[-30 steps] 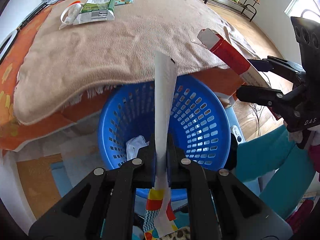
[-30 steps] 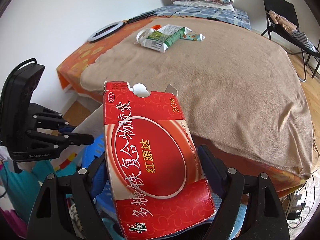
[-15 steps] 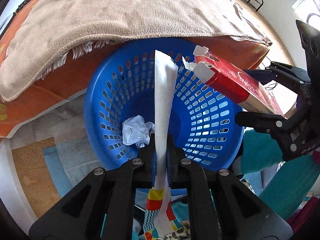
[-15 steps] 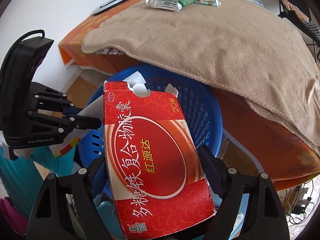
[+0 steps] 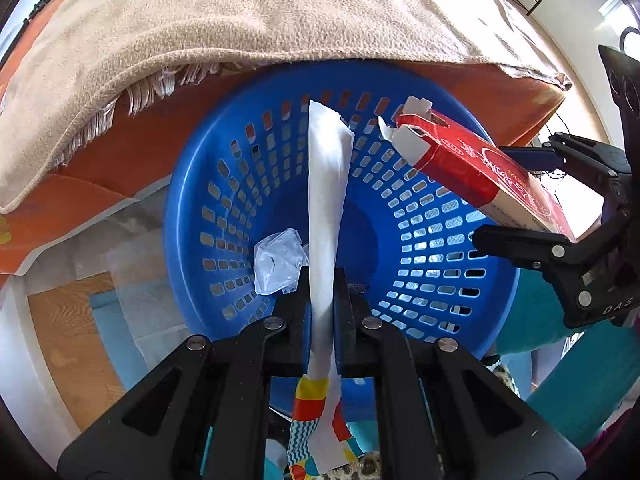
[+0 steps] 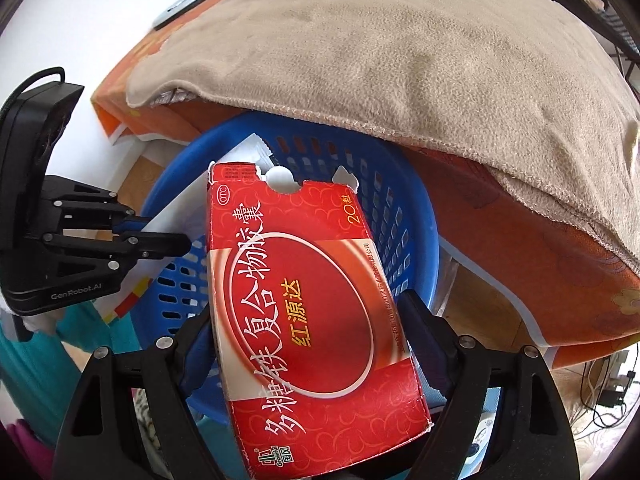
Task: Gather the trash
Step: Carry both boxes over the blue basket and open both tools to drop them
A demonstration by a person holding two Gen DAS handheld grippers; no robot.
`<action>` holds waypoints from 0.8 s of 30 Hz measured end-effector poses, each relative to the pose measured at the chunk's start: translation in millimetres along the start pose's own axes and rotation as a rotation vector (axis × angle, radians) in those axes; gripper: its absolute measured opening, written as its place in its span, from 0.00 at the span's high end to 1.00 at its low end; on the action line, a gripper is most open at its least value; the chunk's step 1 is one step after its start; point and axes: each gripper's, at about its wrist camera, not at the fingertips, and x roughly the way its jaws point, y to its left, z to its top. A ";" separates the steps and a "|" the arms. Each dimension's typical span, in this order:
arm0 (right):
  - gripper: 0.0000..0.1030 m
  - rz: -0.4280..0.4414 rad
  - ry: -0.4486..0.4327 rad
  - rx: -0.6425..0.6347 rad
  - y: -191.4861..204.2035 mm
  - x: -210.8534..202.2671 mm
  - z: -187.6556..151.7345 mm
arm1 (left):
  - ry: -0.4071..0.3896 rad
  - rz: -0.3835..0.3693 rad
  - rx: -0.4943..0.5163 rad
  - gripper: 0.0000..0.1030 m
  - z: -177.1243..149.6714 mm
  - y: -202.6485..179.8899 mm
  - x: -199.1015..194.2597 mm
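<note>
Blue basket [image 5: 400, 216], beside the bed's edge, now fills both views: the left tongs [image 5: 322, 284] pinching a white wrapper [image 5: 326, 184] and the right tongs [image 6: 308, 344] pinching a red carton [image 6: 304, 304] have descended over it, ready for release.

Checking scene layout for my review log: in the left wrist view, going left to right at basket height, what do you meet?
Crumpled plastic → white wrapper held by the left gripper → red box → right gripper, all over the blue basket.
</note>
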 end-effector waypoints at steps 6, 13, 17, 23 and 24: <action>0.18 -0.032 -0.007 -0.005 -1.4 -1.8 1.7 | -0.019 0.020 -0.012 0.81 7.1 2.2 -4.4; 0.18 -0.032 -0.030 -0.015 2.5 -5.9 4.7 | -0.050 0.035 -0.029 0.60 8.2 10.2 -12.0; 0.17 -0.057 -0.039 -0.049 12.7 -8.7 3.6 | -0.061 0.038 -0.040 0.60 8.3 15.2 -16.0; 0.13 -0.053 -0.032 -0.064 19.4 -6.2 2.4 | -0.079 0.038 -0.053 0.60 8.9 19.2 -23.0; 0.13 -0.052 -0.032 -0.064 20.1 -5.6 2.8 | -0.080 0.038 -0.054 0.60 9.2 19.6 -23.4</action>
